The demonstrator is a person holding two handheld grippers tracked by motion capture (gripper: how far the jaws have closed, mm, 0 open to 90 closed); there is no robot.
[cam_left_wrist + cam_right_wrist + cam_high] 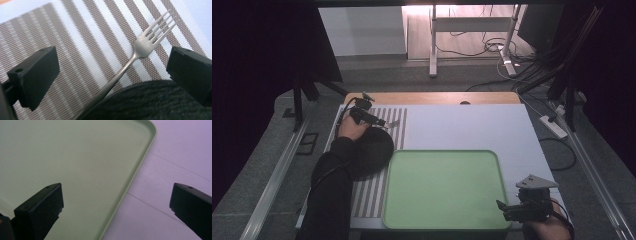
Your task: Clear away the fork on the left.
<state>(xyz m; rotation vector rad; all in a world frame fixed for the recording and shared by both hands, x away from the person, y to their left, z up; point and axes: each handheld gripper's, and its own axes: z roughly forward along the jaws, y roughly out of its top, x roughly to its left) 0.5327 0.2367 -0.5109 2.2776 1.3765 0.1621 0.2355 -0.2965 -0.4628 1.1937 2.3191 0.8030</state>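
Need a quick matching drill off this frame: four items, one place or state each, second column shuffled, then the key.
Items:
1. fork
2. green tray
3. dark plate
4. right gripper

Places or states:
A. empty, on the white table surface beside the striped placemat
B. open, at the tray's near right corner
C. lying on the striped placemat, between the left gripper jaws
D. on the striped placemat, under the person's left forearm

Pairs: 1-C, 2-A, 3-D, 4-B
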